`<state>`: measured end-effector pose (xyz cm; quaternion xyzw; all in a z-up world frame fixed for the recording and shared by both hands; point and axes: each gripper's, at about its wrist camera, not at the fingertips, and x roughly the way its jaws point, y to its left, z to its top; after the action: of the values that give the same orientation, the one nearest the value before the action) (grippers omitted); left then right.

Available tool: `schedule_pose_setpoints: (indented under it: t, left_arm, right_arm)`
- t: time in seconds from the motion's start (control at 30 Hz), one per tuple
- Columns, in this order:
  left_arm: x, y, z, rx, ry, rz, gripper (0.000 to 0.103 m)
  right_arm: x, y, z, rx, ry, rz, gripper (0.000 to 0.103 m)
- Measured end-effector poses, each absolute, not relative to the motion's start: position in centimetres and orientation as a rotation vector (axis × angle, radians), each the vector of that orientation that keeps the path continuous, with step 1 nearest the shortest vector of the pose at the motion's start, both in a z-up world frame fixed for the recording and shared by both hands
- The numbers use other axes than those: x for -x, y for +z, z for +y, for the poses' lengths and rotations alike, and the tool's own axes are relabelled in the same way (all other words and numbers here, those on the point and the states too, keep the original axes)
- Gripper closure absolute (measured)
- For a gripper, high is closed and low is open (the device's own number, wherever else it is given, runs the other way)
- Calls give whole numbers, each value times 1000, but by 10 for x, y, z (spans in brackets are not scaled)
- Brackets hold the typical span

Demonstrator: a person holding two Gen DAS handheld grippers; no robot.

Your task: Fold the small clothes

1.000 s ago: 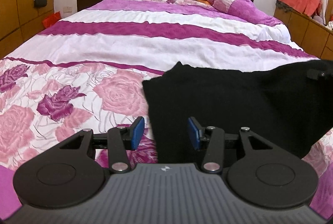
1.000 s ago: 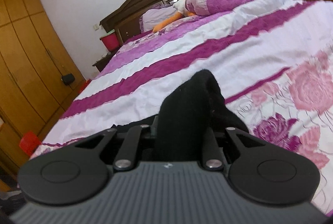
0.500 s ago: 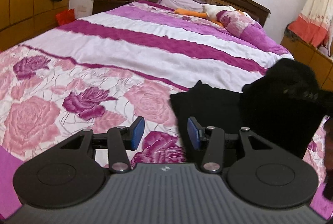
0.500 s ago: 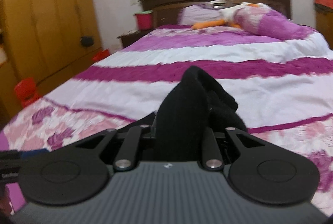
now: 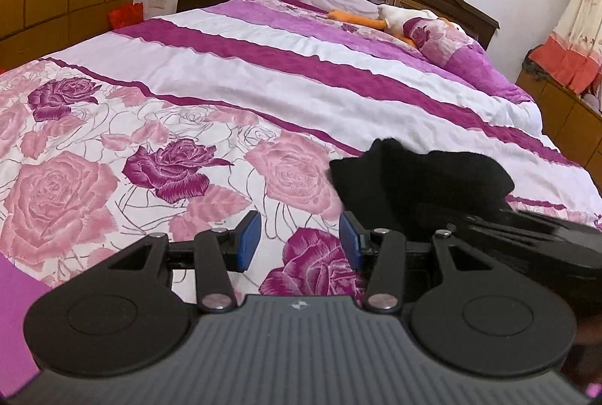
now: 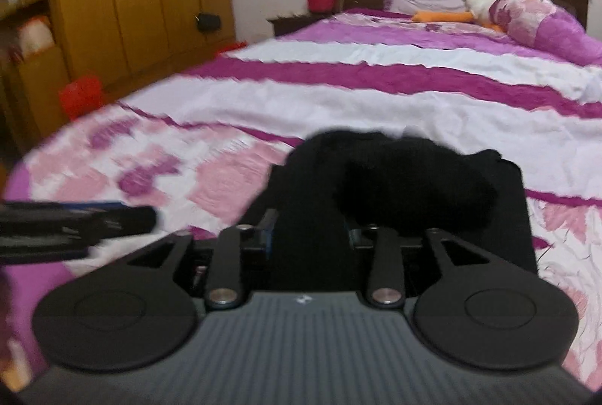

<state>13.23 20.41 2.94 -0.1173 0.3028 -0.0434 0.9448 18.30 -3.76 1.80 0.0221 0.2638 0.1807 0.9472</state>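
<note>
One black garment (image 6: 395,179), soft and floppy so best pinched at an edge or corner, is bunched up in the clamped right gripper (image 6: 308,239) over the near end of the floral bedspread (image 5: 150,141), while the left gripper (image 5: 300,241) sits wide open, empty.

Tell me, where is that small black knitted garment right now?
The small black knitted garment is clamped in the right gripper above the floral pink bedspread; in the left wrist view it hangs just right of the open left gripper.

No legible text, label or number anywhere.
</note>
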Motion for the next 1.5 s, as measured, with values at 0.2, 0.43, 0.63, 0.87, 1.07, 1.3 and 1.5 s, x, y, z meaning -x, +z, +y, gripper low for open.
schedule_pose_setpoints:
  t: [0.2,0.43,0.63,0.87,1.07,1.3,1.5]
  left_arm:
    - [-133,41,198,283,-121,597,51]
    - [-137,50,170,267,-200,591,51]
    - [-164,57,134,260,-268,629,51]
    - [-202,47,83,134,-274,734,51]
    - [-215,33,56,25,-251,689,77]
    - [-213,43,93,209,-159,577,92]
    - [-228,17,121,285,-82,662,96]
  right_arm:
    - [-144,45,-53,-120,460,481,55]
    - [-118,58,-92,-129,373,457,55]
    - [-119,38,-133,-171,219,499,55]
    - [-132,15,-163,-275,149,538,55]
    - [-135,2,-173,-312,160,542,55]
    - [-136,-2,-179,-331,191,531,55]
    - [-136,-8,-174,-340,222,527,54]
